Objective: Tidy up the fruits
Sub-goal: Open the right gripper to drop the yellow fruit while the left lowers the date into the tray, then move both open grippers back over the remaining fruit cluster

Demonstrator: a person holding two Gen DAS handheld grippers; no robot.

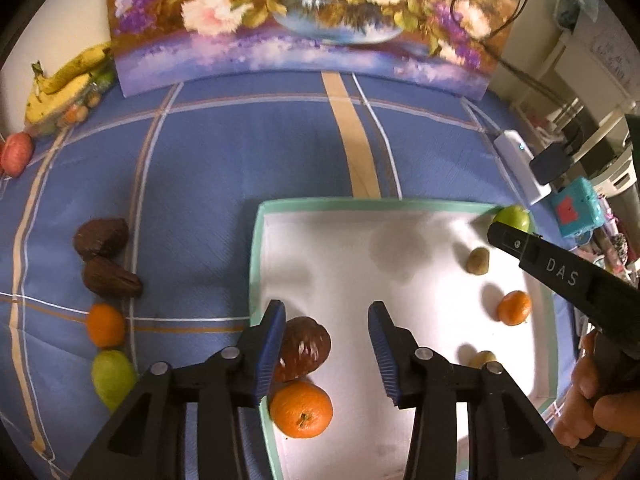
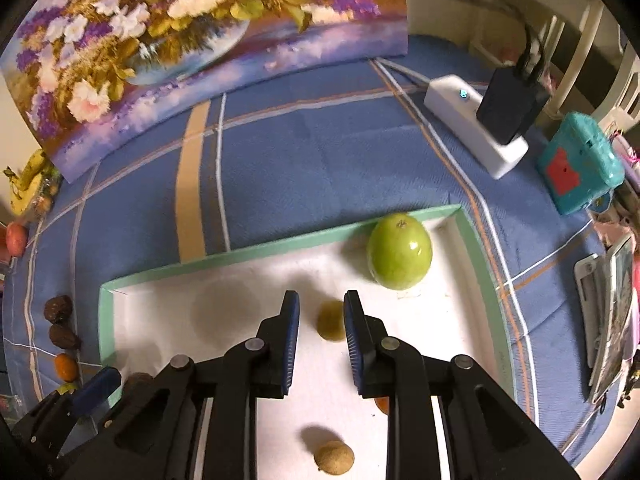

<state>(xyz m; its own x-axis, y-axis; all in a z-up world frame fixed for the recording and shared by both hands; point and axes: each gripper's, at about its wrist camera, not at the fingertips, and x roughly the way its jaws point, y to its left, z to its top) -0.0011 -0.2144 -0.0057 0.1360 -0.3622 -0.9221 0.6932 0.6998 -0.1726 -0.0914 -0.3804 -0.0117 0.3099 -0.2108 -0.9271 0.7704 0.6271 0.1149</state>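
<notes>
The fruits lie partly inside a shallow white tray with a mint-green rim [image 1: 256,248] and partly on the blue checked cloth [image 1: 224,168] beside it.

In the left wrist view, a brown fruit [image 1: 306,348] sits at the tray's near left side, touching the left pad of the left hand-held gripper [image 1: 326,346]; the jaws stand apart and the right pad is clear of it. An orange [image 1: 301,409] lies just in front of the brown fruit, against the rim. Only this view shows the row outside the tray's left rim: two brown fruits [image 1: 105,256], a small orange [image 1: 105,325] and a green fruit [image 1: 112,376]. Bananas [image 1: 66,80] lie well beyond the tray at the far left of the cloth.

The right wrist view shows the tray's far right corner, where a green apple-like fruit [image 2: 400,256] rests against the rim. The right hand-held gripper [image 2: 322,324] hangs over the tray with its jaws drawn close together and nothing clamped; a small tan fruit [image 2: 331,322] lies on the tray floor below the gap. A second tan fruit [image 2: 334,458] lies nearer the camera.

A floral painting [image 1: 304,24] stands behind the tray, with bare cloth between them. Beyond the tray's right rim sit a white power strip [image 2: 472,124] and a teal box [image 2: 580,164], near the cloth's edge. The tray's middle floor is open.
</notes>
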